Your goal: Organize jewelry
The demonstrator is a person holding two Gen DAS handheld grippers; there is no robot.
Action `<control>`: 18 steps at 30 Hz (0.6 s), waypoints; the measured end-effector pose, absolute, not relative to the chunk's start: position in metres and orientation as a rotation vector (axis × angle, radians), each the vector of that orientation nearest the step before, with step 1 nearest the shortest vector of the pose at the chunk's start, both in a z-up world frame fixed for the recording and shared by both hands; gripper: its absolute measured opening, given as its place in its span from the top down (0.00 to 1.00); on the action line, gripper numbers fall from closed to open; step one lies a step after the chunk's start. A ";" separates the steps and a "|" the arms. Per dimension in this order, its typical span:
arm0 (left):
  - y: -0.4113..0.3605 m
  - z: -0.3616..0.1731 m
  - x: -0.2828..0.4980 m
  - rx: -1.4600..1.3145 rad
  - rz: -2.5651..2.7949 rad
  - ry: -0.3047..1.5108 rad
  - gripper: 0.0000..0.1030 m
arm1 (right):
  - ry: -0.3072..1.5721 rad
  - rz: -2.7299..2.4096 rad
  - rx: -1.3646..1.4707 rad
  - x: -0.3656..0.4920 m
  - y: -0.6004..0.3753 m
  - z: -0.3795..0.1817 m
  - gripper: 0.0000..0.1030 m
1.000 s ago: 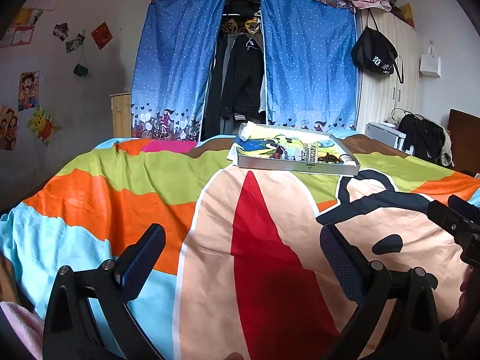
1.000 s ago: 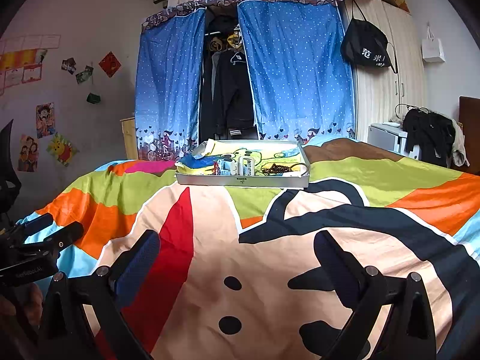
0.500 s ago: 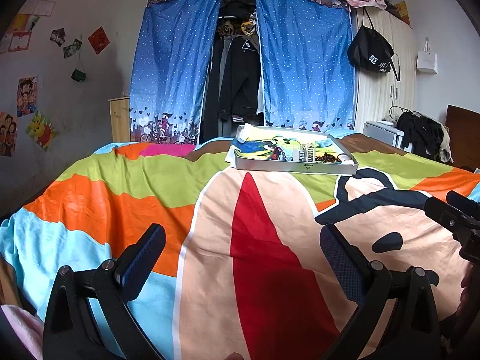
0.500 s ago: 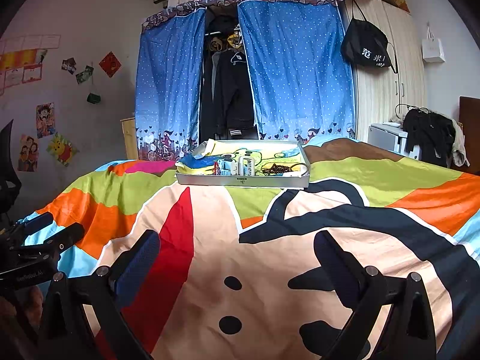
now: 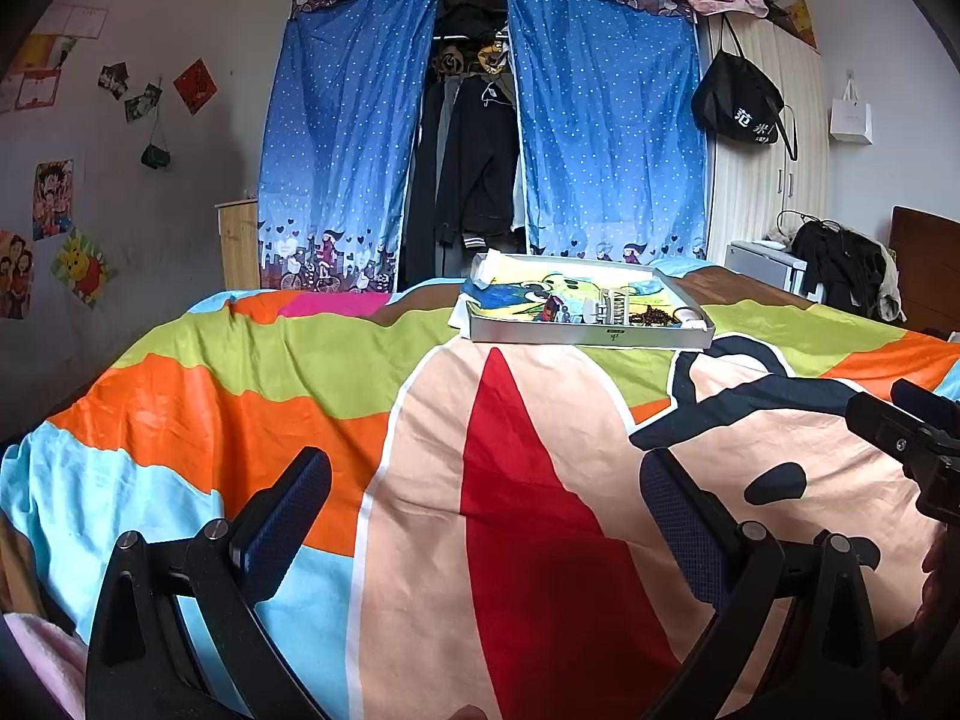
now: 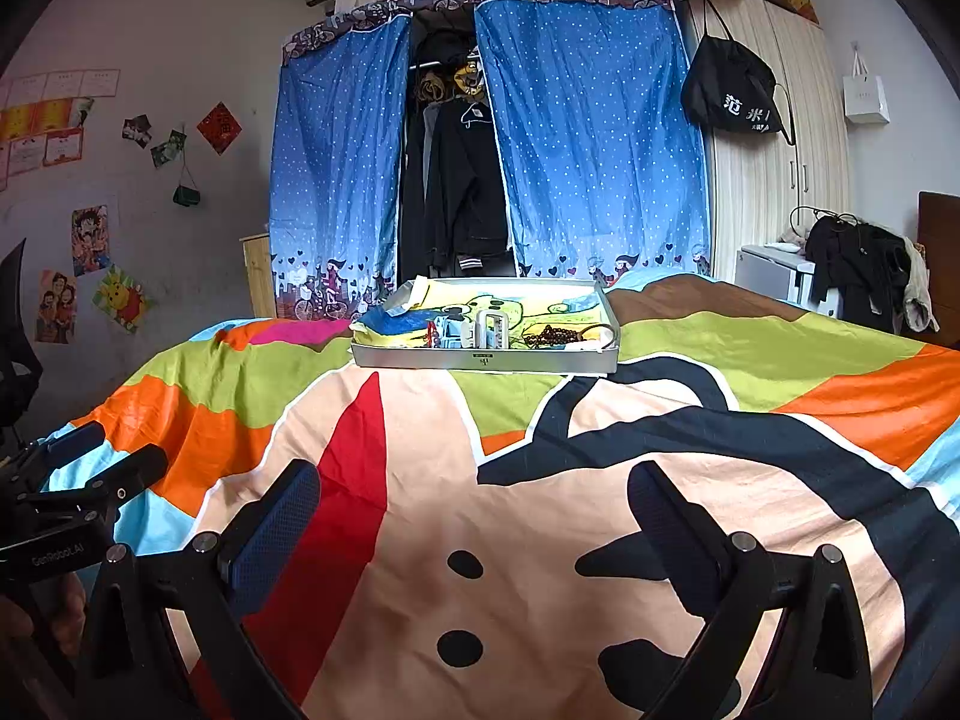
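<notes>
A shallow grey tray (image 5: 588, 337) (image 6: 486, 361) lies far ahead on the bed, lined with a cartoon cloth. In it sit a small white stand (image 5: 613, 306) (image 6: 492, 329), a dark bead string (image 5: 651, 317) (image 6: 555, 336) and small red and blue bits (image 6: 435, 333). My left gripper (image 5: 483, 504) hovers open over the bedspread, far short of the tray, with nothing between its fingers. My right gripper (image 6: 474, 507) is likewise open and empty, low over the bedspread. Each gripper shows at the edge of the other's view.
A bright cartoon bedspread (image 5: 300, 372) (image 6: 750, 372) covers the bed. Behind the tray hang blue dotted curtains (image 5: 606, 132) (image 6: 588, 138) around dark clothes. A white wardrobe (image 6: 774, 192) with a black bag (image 6: 732, 96) stands at right, beside a pile of dark clothing (image 6: 858, 264).
The left view has tilted slightly downward, so the tray sits a little higher in frame. The right gripper has barely moved. Both grippers stay open.
</notes>
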State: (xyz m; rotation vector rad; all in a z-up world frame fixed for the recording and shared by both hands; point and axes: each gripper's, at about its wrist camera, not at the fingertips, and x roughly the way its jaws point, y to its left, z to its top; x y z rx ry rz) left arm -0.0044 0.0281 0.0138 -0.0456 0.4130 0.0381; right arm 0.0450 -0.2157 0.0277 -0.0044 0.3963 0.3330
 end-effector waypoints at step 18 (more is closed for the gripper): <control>0.028 0.015 -0.004 -0.043 0.033 0.415 0.02 | 0.397 0.333 -0.005 0.045 -0.216 0.028 0.00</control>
